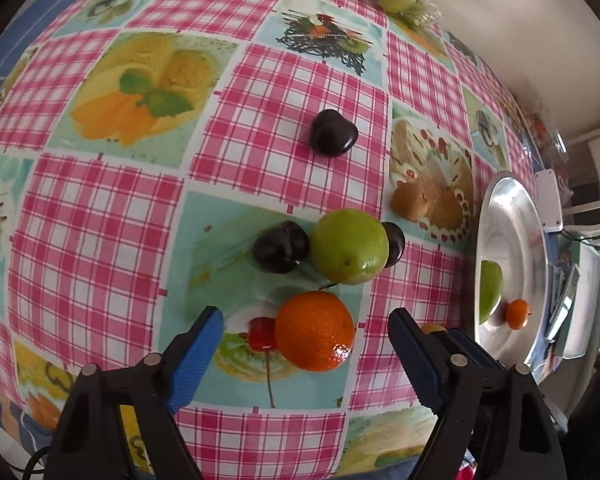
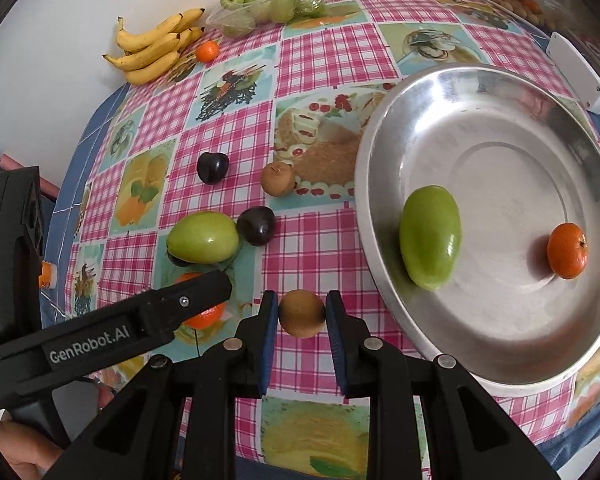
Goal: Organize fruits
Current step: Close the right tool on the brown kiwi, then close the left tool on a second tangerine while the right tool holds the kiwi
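my right claw (image 2: 302, 312) grips a kiwi, my left claw (image 1: 306, 340) gapes around an orange.

the kiwi (image 2: 302, 313) is pinched between both blue pads just beside the metal plate (image 2: 384, 280), which holds a green fruit (image 2: 430, 238) and a small orange (image 2: 567, 250). the orange (image 1: 315, 330) on the tablecloth (image 1: 100, 216) sits between my wide left fingers (image 1: 200, 356), neither pad touching it, near a green fruit (image 1: 350, 252) and dark plums (image 1: 281, 246).
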`<action>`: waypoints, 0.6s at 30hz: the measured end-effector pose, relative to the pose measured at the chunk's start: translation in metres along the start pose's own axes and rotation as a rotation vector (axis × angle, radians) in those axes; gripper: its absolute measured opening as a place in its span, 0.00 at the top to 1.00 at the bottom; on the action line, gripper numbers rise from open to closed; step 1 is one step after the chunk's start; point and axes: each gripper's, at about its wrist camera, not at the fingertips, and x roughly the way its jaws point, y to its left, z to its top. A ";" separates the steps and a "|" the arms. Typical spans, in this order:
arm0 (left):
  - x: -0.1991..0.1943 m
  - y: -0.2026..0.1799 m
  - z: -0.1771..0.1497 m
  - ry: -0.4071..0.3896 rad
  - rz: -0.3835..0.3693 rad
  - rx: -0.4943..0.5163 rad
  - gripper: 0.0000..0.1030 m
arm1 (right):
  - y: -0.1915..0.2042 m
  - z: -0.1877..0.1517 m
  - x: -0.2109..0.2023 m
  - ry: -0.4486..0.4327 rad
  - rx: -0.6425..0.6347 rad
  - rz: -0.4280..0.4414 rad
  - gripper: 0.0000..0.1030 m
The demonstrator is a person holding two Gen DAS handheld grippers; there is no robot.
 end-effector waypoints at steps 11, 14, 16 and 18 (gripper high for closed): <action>-0.002 0.004 0.001 -0.008 -0.061 -0.026 0.56 | -0.003 -0.002 -0.003 -0.001 0.016 0.016 0.75; -0.004 0.006 0.000 -0.013 -0.062 -0.020 0.59 | -0.004 -0.002 -0.003 -0.001 0.024 0.018 0.75; -0.005 0.004 0.001 -0.019 -0.064 -0.012 0.59 | -0.004 -0.002 -0.004 -0.002 0.026 0.021 0.75; -0.004 0.002 0.001 -0.023 -0.071 -0.015 0.60 | -0.004 -0.002 -0.004 -0.004 0.028 0.022 0.75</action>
